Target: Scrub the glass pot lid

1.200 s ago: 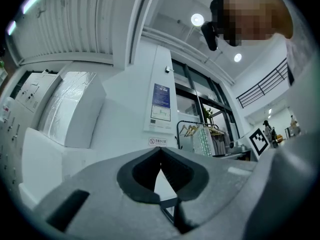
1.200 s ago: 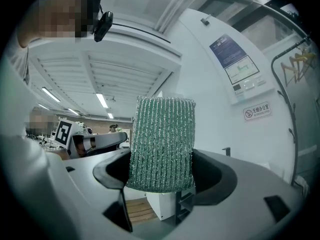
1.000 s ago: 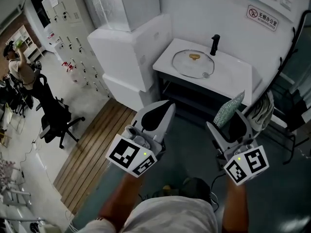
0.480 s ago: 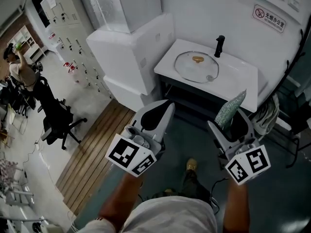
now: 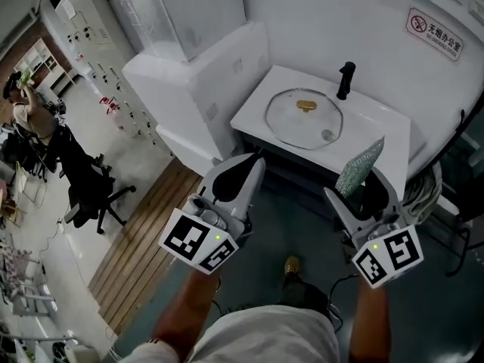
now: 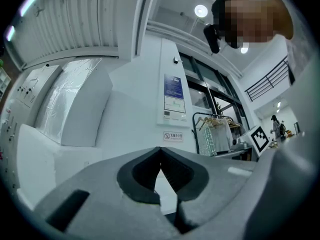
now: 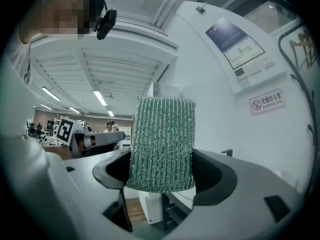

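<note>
The glass pot lid with a gold knob lies flat in the basin of a white sink, ahead of both grippers and well apart from them. My right gripper is shut on a green scrubbing sponge, which stands up out of the jaws; the sponge fills the middle of the right gripper view. My left gripper is shut with nothing in it, its pads meeting at the tip, and it points toward the sink's left front corner.
A black tap stands at the back of the sink. Large white foam blocks stand left of the sink. Clothes on a rack hang at the right. An office chair and a person are far left, beyond wooden decking.
The view has drawn nearer to the sink, and the lid now sits lower and larger in the head view. Both grippers keep the same pose and grip.
</note>
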A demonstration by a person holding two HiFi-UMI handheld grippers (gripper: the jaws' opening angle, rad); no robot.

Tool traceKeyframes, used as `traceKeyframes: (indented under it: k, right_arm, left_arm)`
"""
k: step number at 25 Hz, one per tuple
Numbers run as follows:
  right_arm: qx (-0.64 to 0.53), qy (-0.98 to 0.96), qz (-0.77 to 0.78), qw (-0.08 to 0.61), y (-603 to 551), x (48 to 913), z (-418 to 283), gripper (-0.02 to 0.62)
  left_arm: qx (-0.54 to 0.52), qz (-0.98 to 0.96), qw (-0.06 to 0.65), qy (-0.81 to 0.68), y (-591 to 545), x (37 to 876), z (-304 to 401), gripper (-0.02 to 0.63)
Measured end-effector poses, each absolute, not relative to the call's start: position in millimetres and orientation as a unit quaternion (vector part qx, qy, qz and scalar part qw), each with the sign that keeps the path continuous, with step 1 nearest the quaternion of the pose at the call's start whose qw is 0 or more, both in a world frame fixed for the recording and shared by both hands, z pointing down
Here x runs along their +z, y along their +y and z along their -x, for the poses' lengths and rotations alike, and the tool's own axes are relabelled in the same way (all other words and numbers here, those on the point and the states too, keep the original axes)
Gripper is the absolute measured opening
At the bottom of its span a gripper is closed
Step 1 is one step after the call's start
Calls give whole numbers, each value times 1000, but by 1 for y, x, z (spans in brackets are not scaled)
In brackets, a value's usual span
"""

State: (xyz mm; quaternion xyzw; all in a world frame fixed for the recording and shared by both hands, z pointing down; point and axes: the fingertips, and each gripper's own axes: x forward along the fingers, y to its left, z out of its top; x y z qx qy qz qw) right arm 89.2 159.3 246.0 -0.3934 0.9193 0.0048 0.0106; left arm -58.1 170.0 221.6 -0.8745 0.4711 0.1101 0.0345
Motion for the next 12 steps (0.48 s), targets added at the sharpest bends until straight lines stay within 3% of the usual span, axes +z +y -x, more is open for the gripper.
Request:
traceKeyframes:
  k: [12]
  right_arm:
    - [0,933,360,0,42,259,-121,348]
  left_arm:
    - [94,853,31,512,59,232,36,15]
